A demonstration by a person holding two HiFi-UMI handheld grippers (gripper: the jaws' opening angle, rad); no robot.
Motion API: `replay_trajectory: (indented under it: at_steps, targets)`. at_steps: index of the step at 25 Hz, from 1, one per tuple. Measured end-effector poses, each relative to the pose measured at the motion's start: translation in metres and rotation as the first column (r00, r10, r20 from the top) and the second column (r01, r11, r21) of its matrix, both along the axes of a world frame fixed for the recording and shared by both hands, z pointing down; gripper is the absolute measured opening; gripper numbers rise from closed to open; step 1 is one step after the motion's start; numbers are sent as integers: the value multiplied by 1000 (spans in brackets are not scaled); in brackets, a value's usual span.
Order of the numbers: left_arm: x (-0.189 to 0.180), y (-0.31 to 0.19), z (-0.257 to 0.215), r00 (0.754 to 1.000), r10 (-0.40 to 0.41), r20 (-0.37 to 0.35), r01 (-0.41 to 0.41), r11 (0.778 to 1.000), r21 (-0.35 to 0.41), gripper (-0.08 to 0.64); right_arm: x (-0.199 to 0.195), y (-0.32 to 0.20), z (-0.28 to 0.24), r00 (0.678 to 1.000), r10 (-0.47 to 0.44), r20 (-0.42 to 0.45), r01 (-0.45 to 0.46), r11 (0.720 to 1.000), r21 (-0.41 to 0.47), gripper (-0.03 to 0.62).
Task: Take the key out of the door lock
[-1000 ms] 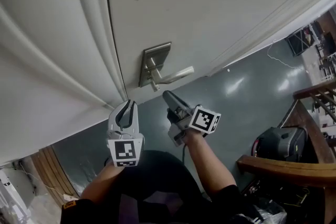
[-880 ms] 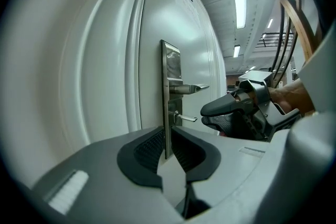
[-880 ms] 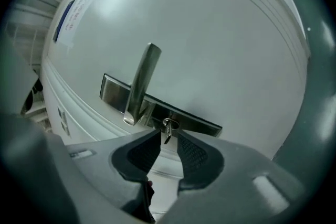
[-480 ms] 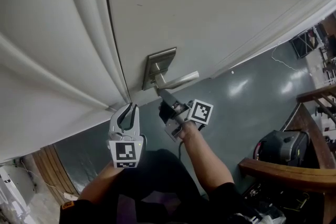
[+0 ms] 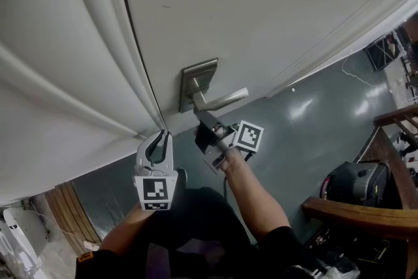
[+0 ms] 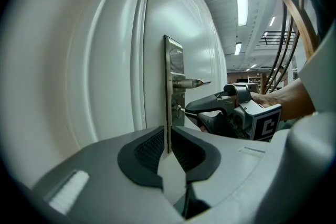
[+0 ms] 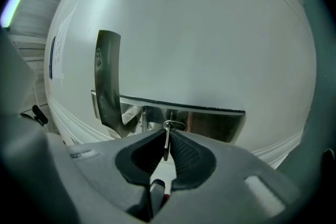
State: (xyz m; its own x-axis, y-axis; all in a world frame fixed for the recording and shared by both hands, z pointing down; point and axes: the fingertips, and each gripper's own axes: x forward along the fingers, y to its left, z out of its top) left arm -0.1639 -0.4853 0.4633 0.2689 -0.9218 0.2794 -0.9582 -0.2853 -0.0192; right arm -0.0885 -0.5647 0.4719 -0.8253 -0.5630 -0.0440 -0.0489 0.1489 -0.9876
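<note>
The brushed-metal lock plate (image 5: 198,80) with its lever handle (image 5: 225,100) sits on the white door (image 5: 261,3). A small silver key (image 7: 166,140) sticks out of the lock below the handle. Its flat head stands between the pads of my right gripper (image 7: 167,136), whose jaws are closing and pinch it. In the head view my right gripper (image 5: 200,117) has its tips against the plate and hides the key. My left gripper (image 5: 161,134) hangs lower left, off the door, shut with nothing in it. From the left gripper view, the key (image 6: 180,110) meets the right gripper's tips.
The door frame's white moulding (image 5: 78,75) runs along the left. At lower right stand a wooden rail (image 5: 366,212) and a black bag (image 5: 347,183) on the grey floor (image 5: 307,127). Wooden boards (image 5: 62,209) lean at lower left.
My right gripper has gone up from below the handle to the lock plate and closed around the key. The left gripper has hardly moved.
</note>
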Motion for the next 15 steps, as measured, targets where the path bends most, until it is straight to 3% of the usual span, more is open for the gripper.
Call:
replay_trajectory:
  at_steps: [9, 15]
  targets:
    - [13, 1, -2, 999, 26, -35, -26, 1000, 0, 54, 18, 33, 2, 1000, 0, 22, 1, 1000, -31, 15]
    - [30, 8, -6, 996, 45, -71, -45, 999, 3, 37, 42, 68, -11, 992, 34, -123, -23, 996, 87, 15]
